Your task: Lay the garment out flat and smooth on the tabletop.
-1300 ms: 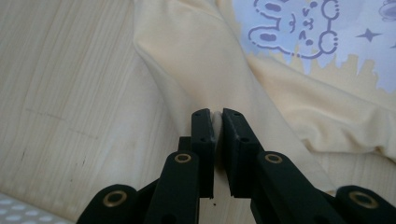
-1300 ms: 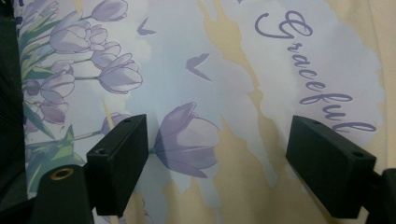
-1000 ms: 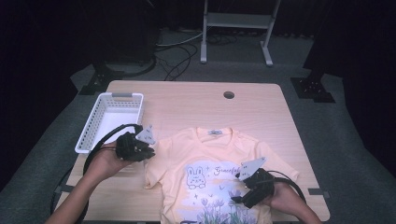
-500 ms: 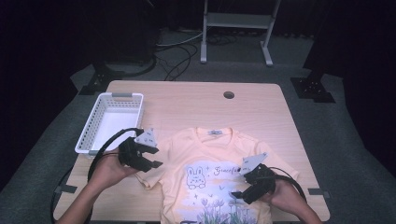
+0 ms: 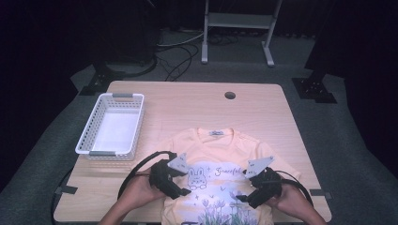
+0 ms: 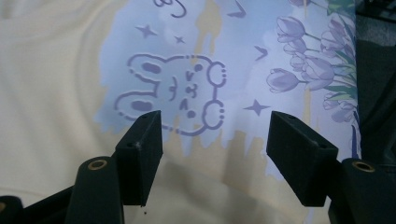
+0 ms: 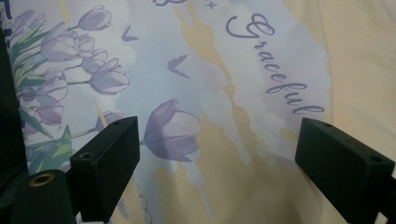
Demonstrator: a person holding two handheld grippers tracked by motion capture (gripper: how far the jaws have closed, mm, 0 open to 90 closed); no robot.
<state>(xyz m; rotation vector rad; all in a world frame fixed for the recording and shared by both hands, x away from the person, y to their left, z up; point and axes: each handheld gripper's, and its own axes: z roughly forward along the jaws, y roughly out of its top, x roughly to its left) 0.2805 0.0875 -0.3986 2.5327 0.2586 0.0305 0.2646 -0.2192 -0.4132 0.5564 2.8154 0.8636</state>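
Soft yellow cotton T-shirt (image 5: 213,176), light and limp, spread flat beneath both grippers' parted, empty jaws, left (image 6: 215,140) just opened, right (image 7: 217,158) wide; best pinched, probably, at a hem.

A pale yellow printed cotton T-shirt (image 5: 220,164) lies flat on the near middle of the light wooden table (image 5: 187,101). A white slatted plastic basket (image 5: 112,124) sits to its left, near the table's left edge. A small round hole (image 5: 230,95) lies behind the shirt.
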